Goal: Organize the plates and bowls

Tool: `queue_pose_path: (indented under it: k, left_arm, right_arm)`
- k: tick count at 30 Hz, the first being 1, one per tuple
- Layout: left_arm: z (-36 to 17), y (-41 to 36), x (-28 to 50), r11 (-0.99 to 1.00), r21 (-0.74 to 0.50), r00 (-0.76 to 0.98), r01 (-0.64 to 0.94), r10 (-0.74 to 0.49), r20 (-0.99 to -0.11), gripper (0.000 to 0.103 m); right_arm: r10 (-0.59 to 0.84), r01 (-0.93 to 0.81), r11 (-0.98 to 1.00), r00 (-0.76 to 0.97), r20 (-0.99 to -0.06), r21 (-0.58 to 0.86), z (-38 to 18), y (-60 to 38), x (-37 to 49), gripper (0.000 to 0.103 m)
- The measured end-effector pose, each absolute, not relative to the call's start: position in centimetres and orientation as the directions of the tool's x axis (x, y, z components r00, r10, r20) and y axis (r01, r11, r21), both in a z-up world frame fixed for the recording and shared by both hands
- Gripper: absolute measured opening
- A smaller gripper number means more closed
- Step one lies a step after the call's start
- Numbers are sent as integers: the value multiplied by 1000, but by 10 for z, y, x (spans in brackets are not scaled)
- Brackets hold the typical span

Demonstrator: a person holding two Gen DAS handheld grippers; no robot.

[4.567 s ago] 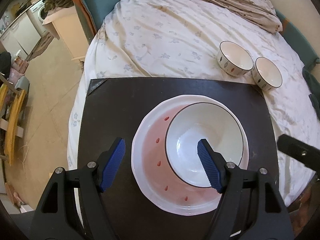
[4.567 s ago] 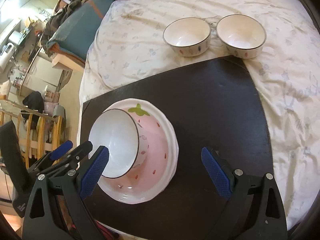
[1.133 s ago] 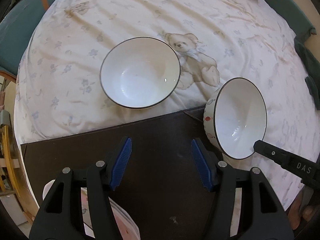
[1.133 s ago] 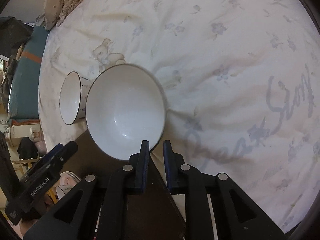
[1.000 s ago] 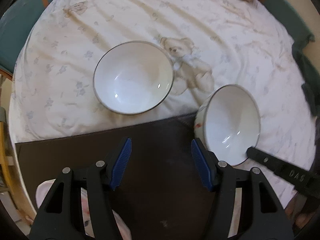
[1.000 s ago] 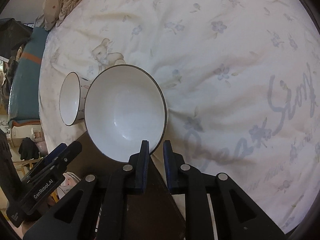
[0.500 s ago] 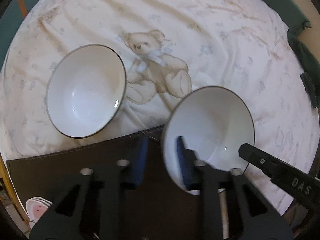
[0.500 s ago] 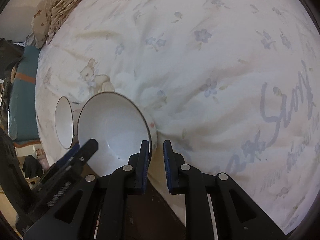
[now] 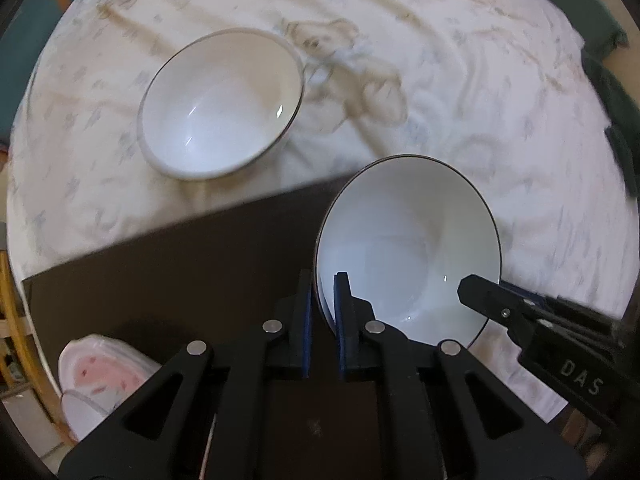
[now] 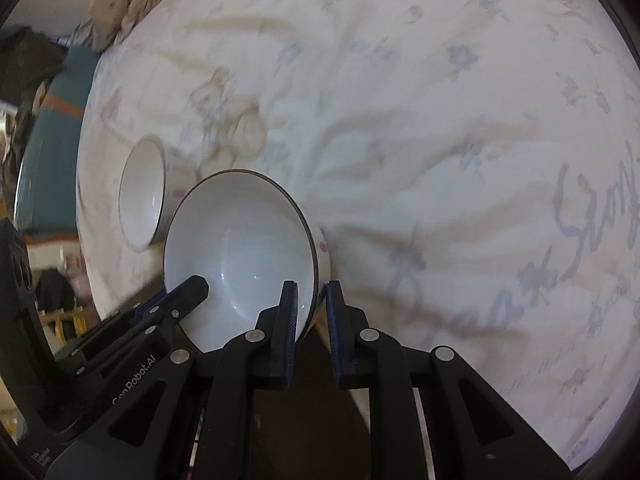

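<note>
A small white bowl with a dark rim sits tilted at the far right corner of the dark board. Both grippers grip it. My left gripper is shut on its left rim, one pad inside and one outside. My right gripper is shut on the opposite rim and shows in the left wrist view as black fingers reaching in from the right. In the right wrist view the same bowl has the left gripper at its lower left edge. A second matching bowl rests on the bedspread, also seen on edge as the second bowl.
The pink strawberry plate stack lies at the board's near left corner. The white bedspread with a teddy bear print surrounds the board. A wooden chair frame stands beyond the bed's left edge, and dark teal fabric borders the right.
My left gripper, open over the board a second ago, has shifted right to the bowl in the right gripper and shut on its rim. The right gripper's grip is unchanged.
</note>
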State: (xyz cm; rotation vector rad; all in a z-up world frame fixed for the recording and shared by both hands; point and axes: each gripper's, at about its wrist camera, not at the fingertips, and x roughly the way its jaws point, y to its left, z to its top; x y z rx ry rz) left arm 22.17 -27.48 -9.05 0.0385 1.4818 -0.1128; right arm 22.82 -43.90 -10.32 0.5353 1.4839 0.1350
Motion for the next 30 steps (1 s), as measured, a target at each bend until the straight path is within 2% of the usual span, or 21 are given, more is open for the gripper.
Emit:
queue_pose_path:
  k: [5, 9, 15, 18, 20, 22, 24, 25, 27, 28, 30]
  left_arm:
    - [-95, -260, 206, 994, -47, 33, 99, -50, -998, 10]
    - [-95, -252, 208, 997, -45, 50, 70, -48, -998, 10]
    - [-95, -260, 219, 994, -19, 75, 108, -27, -997, 10]
    - [-102, -261, 224, 995, -16, 59, 101, -22, -998, 10]
    - [-109, -263, 225, 994, -5, 45, 112, -10, -999, 10]
    - [-113, -262, 222, 992, 15, 44, 127, 10, -999, 9]
    - [-116, -263, 222, 990, 28, 50, 139, 21, -999, 9]
    - [-116, -263, 222, 989, 32, 52, 145, 25, -998, 8]
    - [-115, -263, 222, 989, 33, 53, 146, 25, -998, 8]
    - [-115, -263, 221, 990, 29, 51, 136, 23, -998, 8]
    - [-110, -261, 220, 992, 24, 57, 121, 17, -998, 7]
  right_arm:
    - [387, 152, 910, 19, -922, 385, -105, -414, 215, 16]
    - [407, 168, 898, 39, -913, 407, -100, -412, 213, 18]
    - [374, 185, 907, 62, -926, 378, -98, -414, 217, 19]
    - [364, 190, 911, 47, -930, 366, -106, -414, 221, 29]
    - [338, 193, 920, 40, -940, 340, -111, -415, 222, 43]
    - [324, 196, 925, 45, -945, 327, -115, -416, 224, 43]
    - [327, 196, 923, 50, -944, 330, -118, -416, 225, 43]
    - [321, 192, 926, 50, -946, 325, -119, -415, 226, 39]
    - [329, 178, 925, 63, -942, 335, -117, -411, 227, 27]
    - [346, 176, 919, 65, -936, 352, -116, -409, 228, 16]
    - [366, 182, 910, 74, -928, 373, -110, -407, 227, 15]
